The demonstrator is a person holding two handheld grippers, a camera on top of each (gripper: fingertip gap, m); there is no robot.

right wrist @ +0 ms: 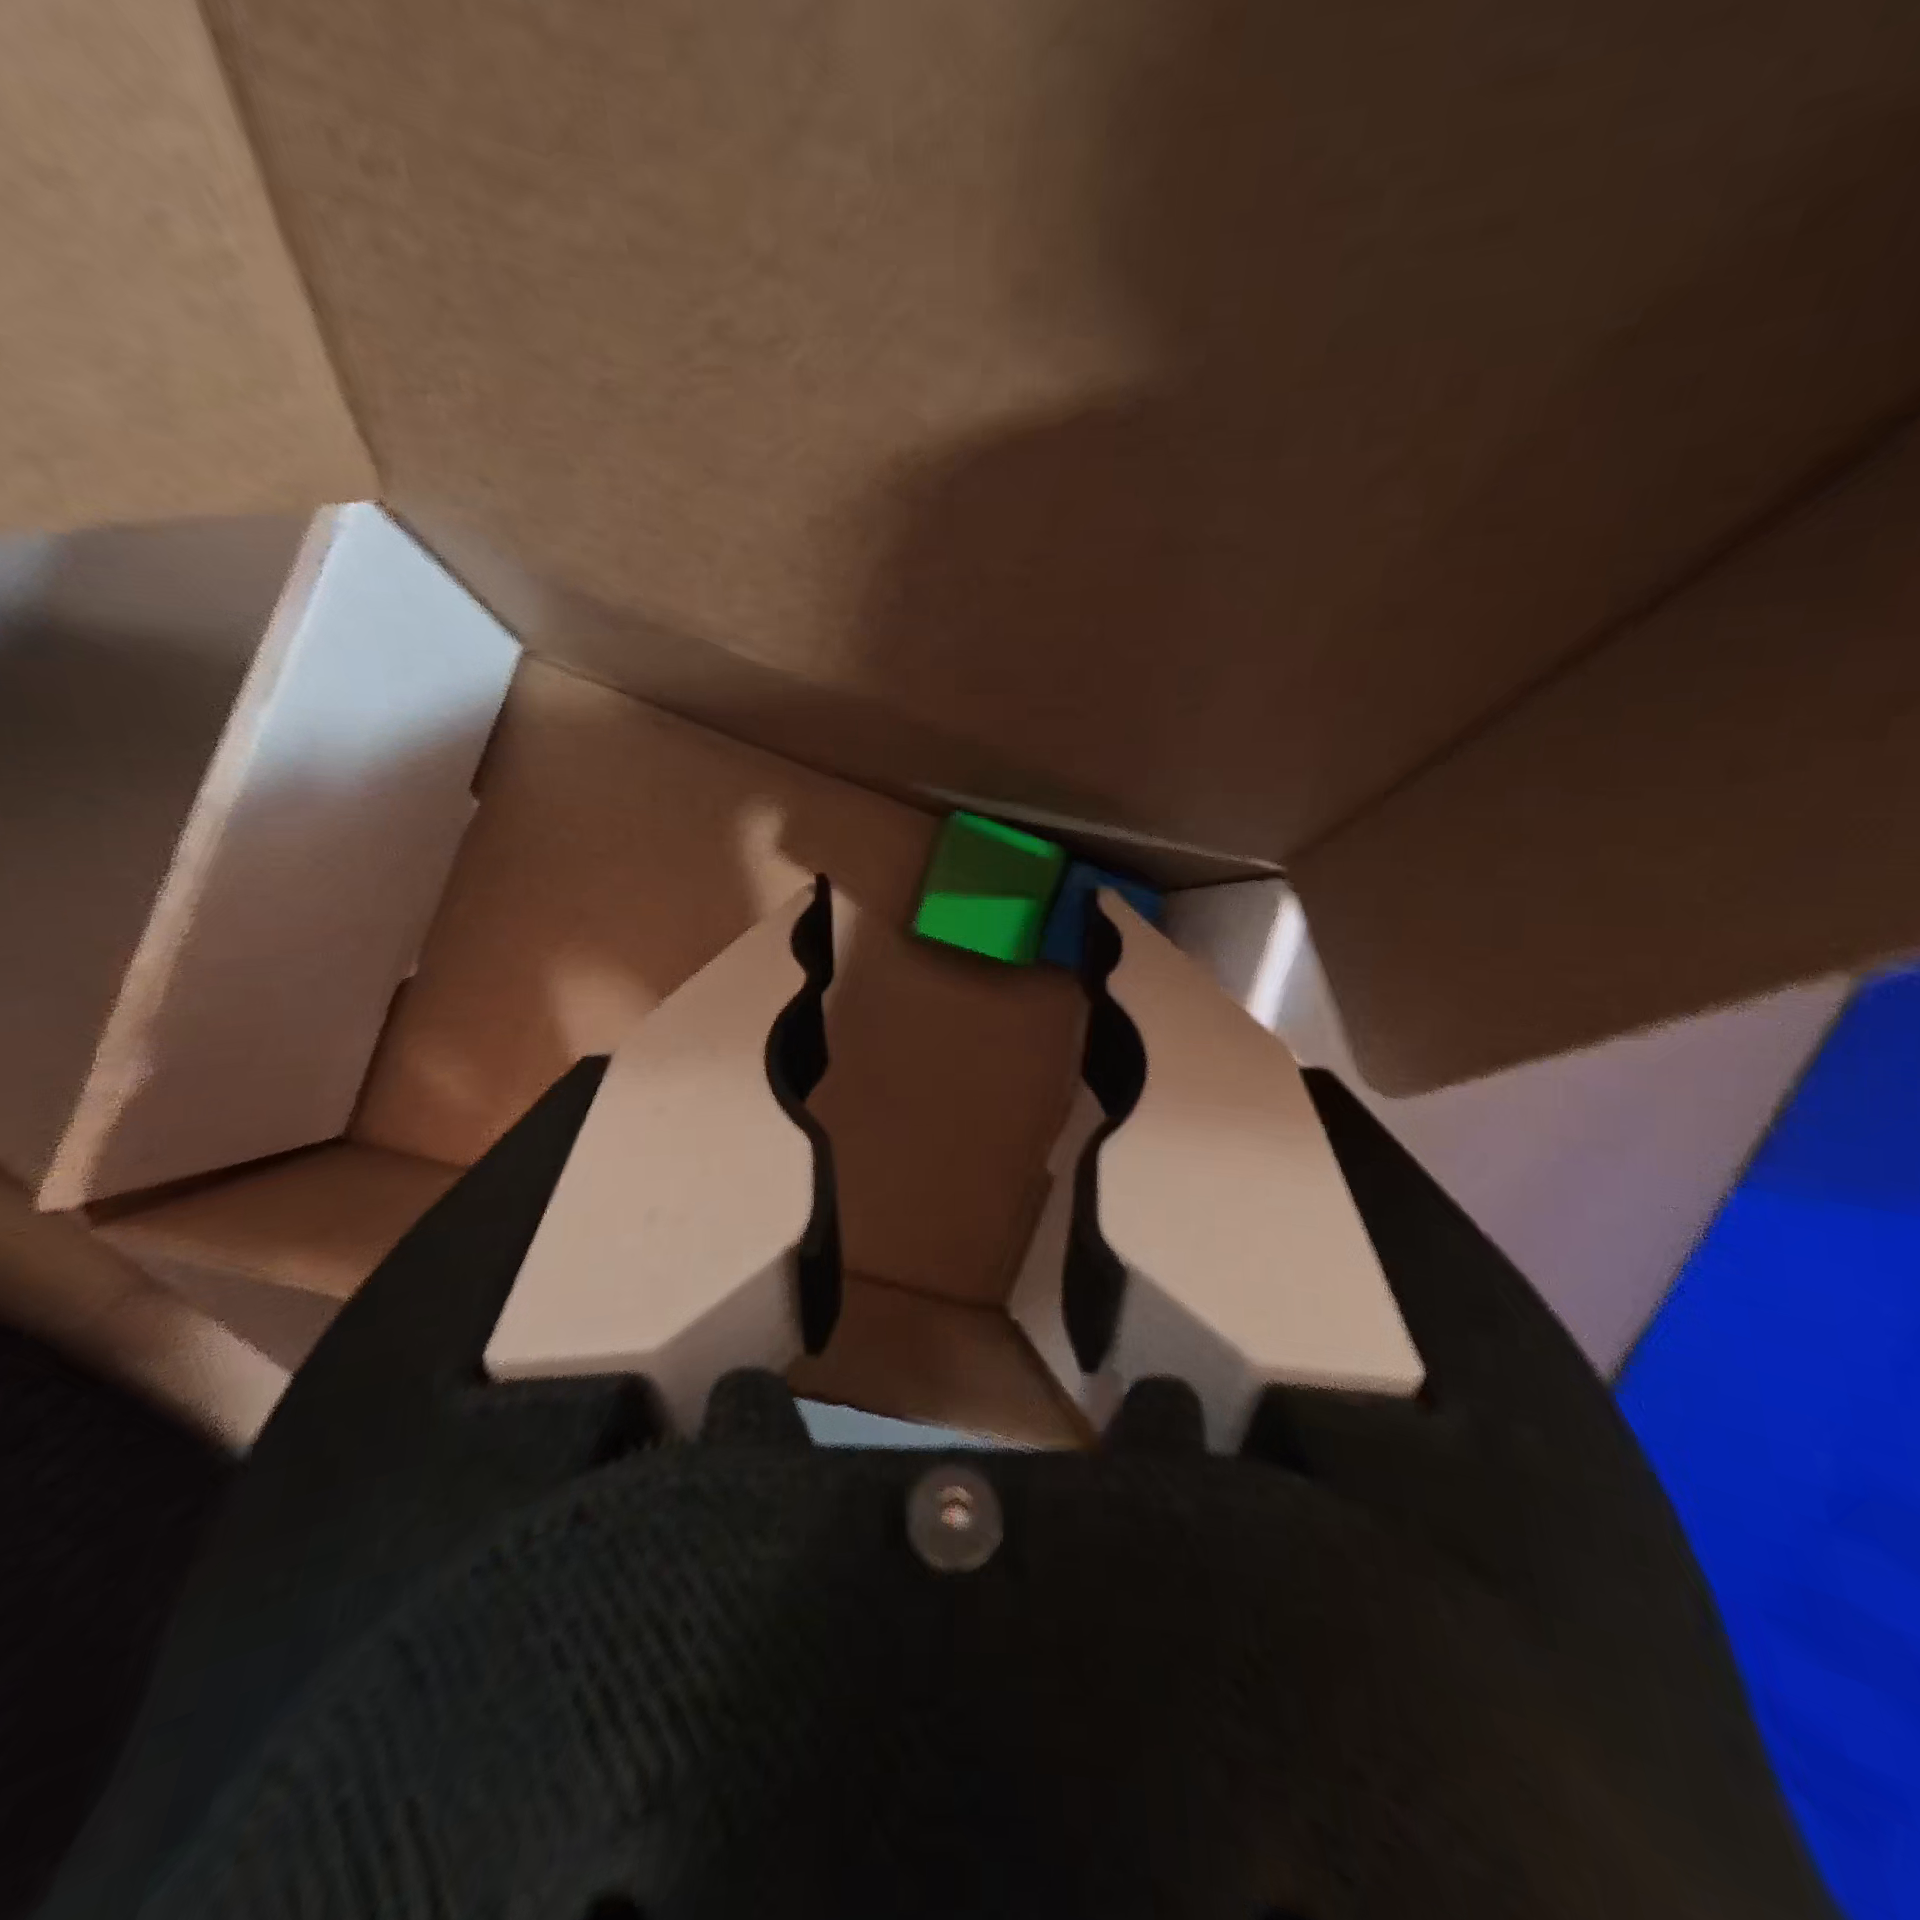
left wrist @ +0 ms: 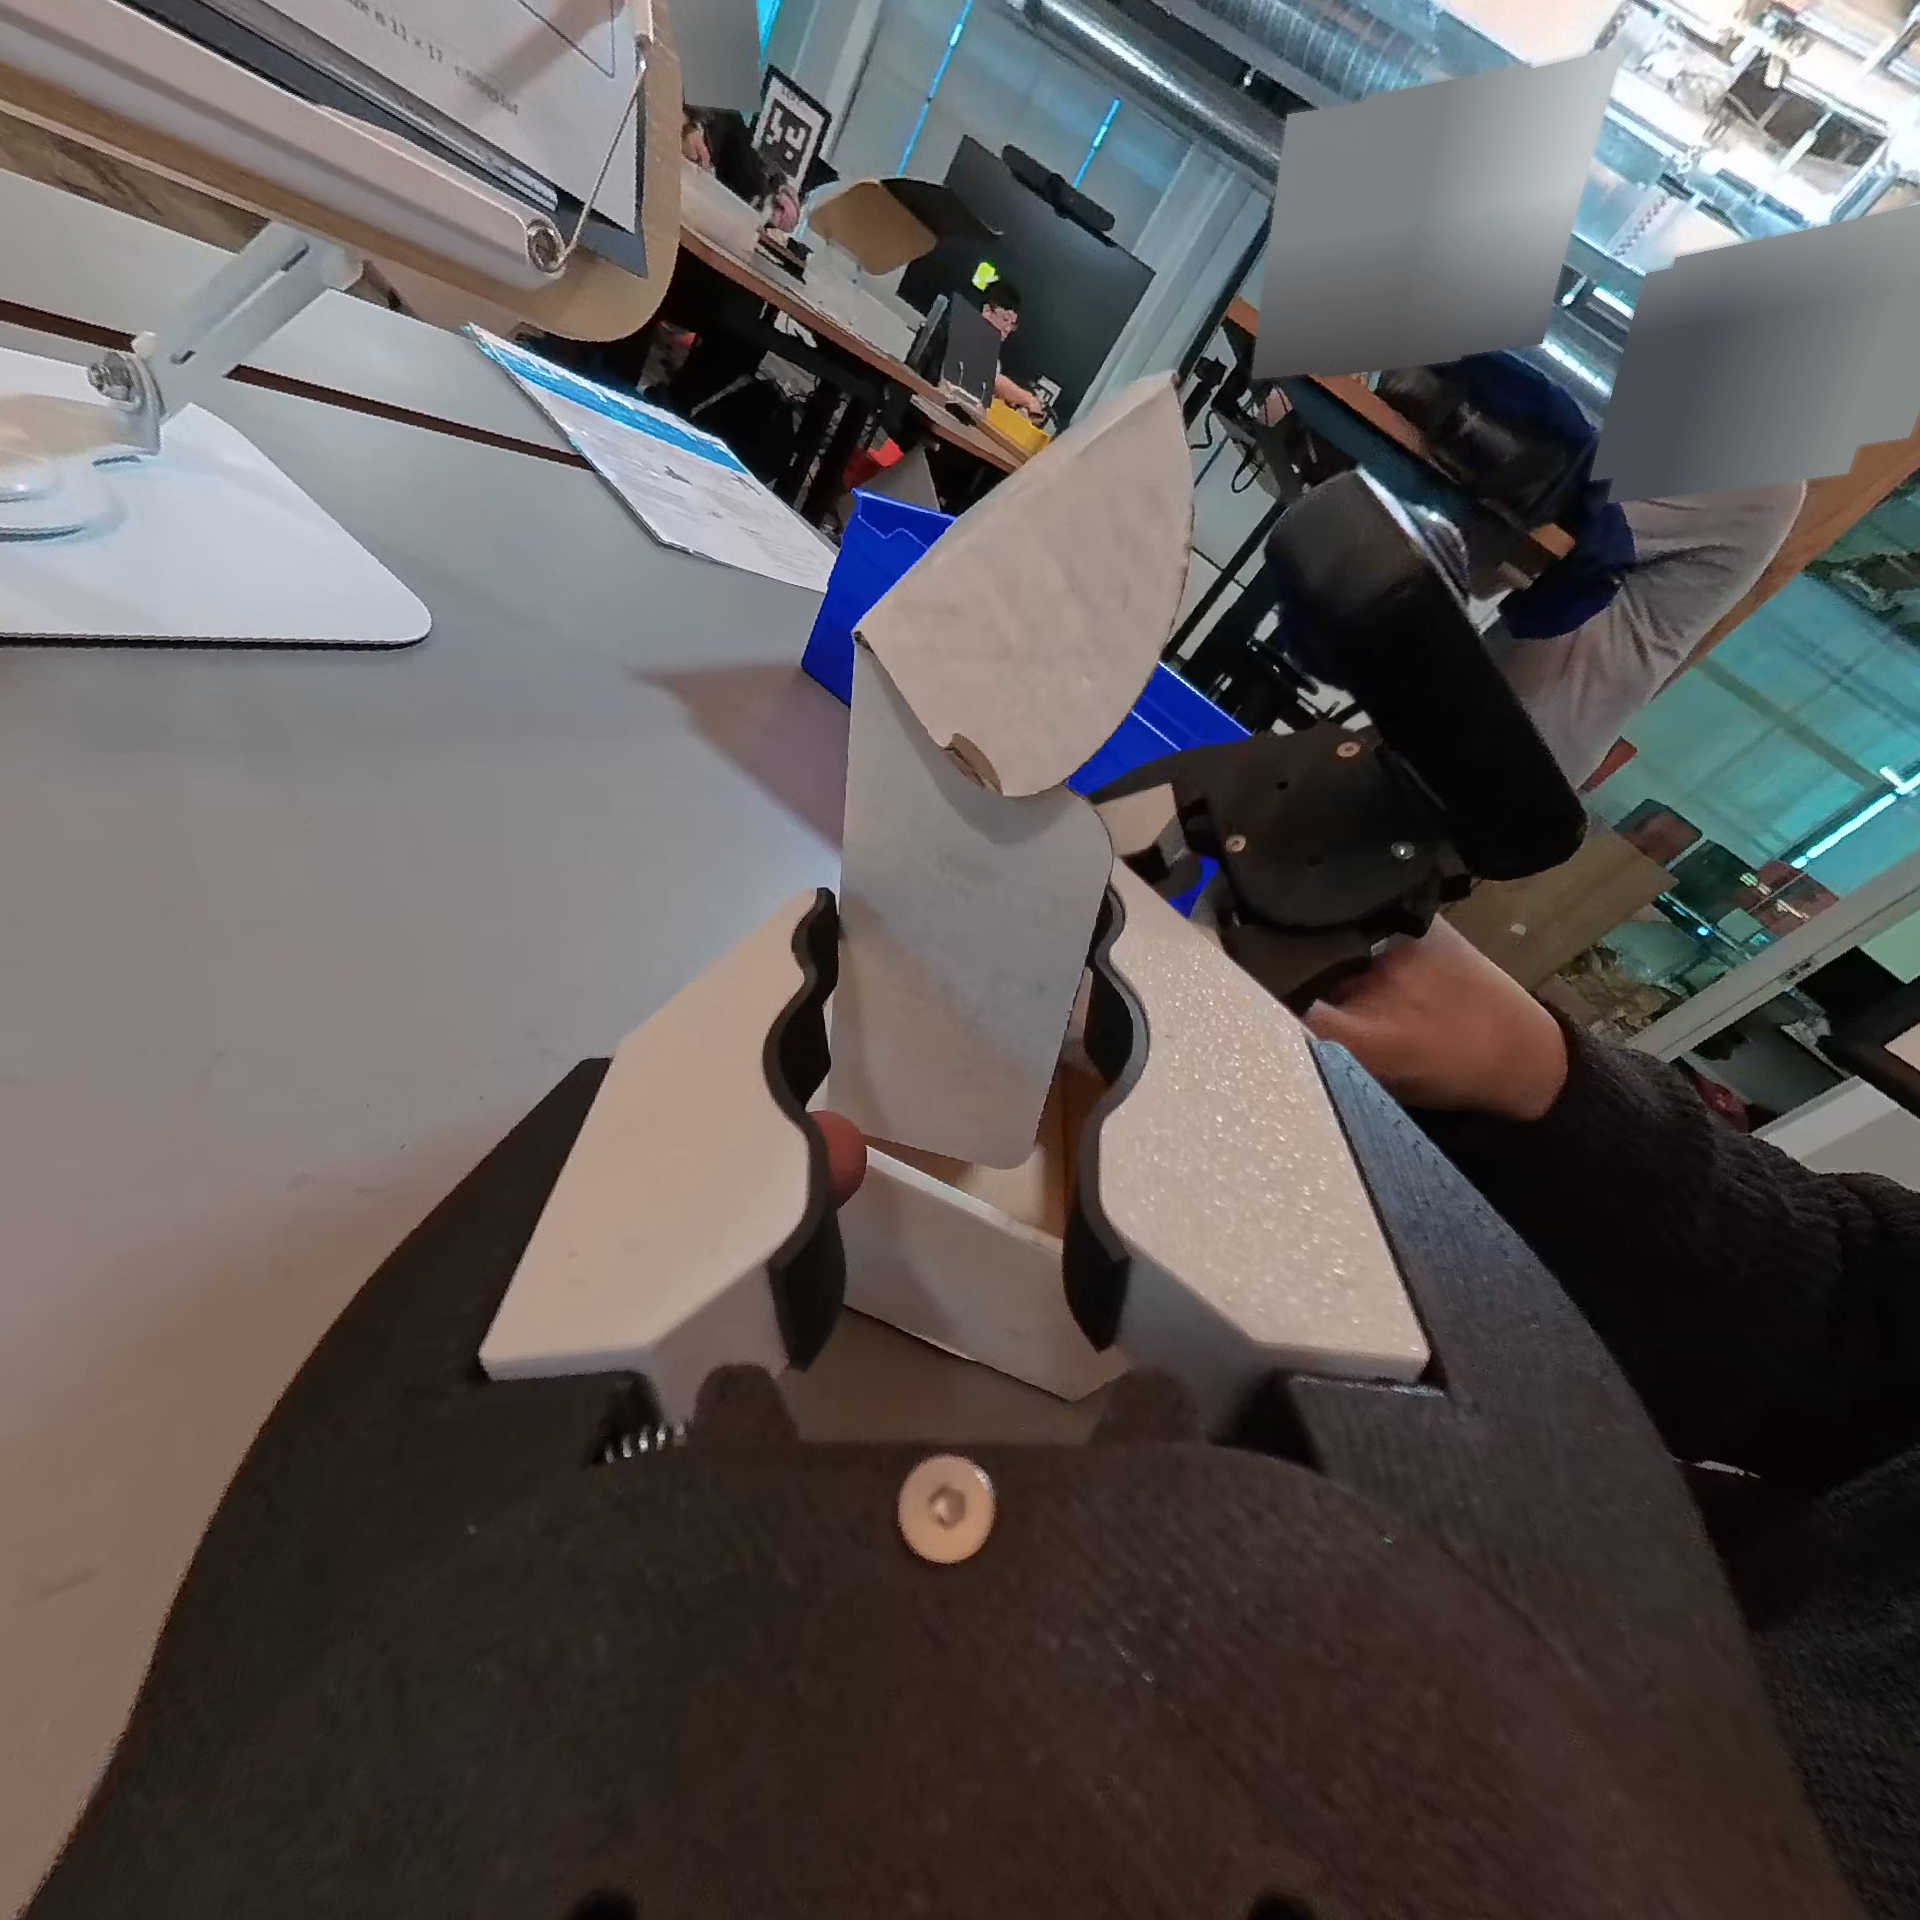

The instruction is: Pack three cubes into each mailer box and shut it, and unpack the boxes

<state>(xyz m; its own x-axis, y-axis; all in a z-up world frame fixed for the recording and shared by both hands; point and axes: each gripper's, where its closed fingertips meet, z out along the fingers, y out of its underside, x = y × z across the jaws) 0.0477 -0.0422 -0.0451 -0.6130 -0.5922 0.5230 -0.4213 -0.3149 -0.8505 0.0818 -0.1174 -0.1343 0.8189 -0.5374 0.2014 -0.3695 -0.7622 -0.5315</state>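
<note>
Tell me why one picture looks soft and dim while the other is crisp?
Right wrist view: motion blur smears the green cube and box walls, and the raised lid shades the interior. Left wrist view: bright room light, sharp focus on the flap, wide-angle bending at the edges.

Two cubes (right wrist: 985, 896) side by side inside mailer box (right wrist: 260, 852), far corner.

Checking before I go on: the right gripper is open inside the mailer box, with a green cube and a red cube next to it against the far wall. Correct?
Not quite. In the right wrist view the cube beside the green cube is a blue cube, not red. The rest stands: the right gripper is open inside the mailer box.
</note>
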